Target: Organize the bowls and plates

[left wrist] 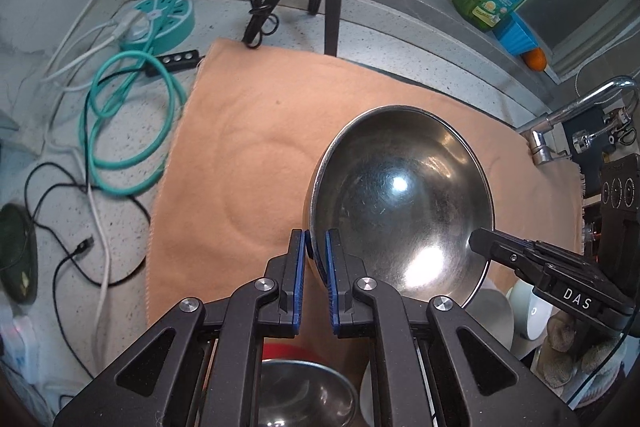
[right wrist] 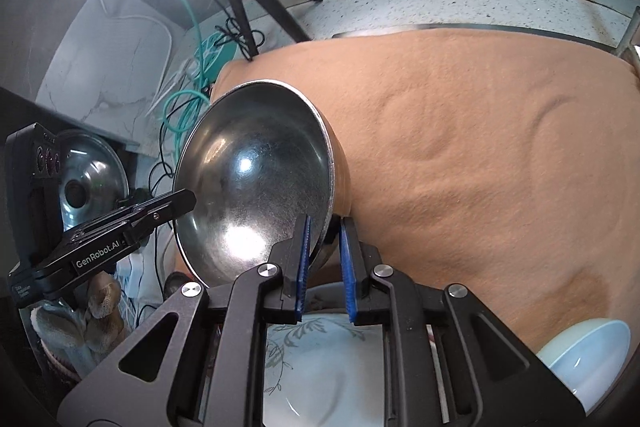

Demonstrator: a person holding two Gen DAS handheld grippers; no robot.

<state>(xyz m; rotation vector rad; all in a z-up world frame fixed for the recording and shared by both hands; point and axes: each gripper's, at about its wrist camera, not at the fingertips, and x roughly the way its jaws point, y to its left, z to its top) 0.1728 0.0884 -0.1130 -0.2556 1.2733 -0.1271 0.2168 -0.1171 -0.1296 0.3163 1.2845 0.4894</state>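
A steel bowl (left wrist: 400, 203) is held tilted in the air over the cloth (left wrist: 248, 155) that covers the bench (left wrist: 380, 39), gripped at two opposite places on its rim. The left tool (left wrist: 316, 251) is nearly closed, its blue pads (left wrist: 298, 267) pinching the rim's near-left edge; the right tool (right wrist: 325, 247) is likewise nearly closed on the opposite edge, one pad inside the wall and one outside. The bowl is judged to be light, stiff and unbreakable, but its polished wall looks slippery, so a thin pinch at the rim may be expected to let it swing or slide if one side is released early. The rim is the only sensible place for a hold, since the rounded body offers nothing flat. Below the tools a second steel bowl (left wrist: 308, 391), a leaf-patterned plate (right wrist: 320, 367) and a pale blue bowl (right wrist: 588, 355) are seen; the last two look fragile, and should be met gently.
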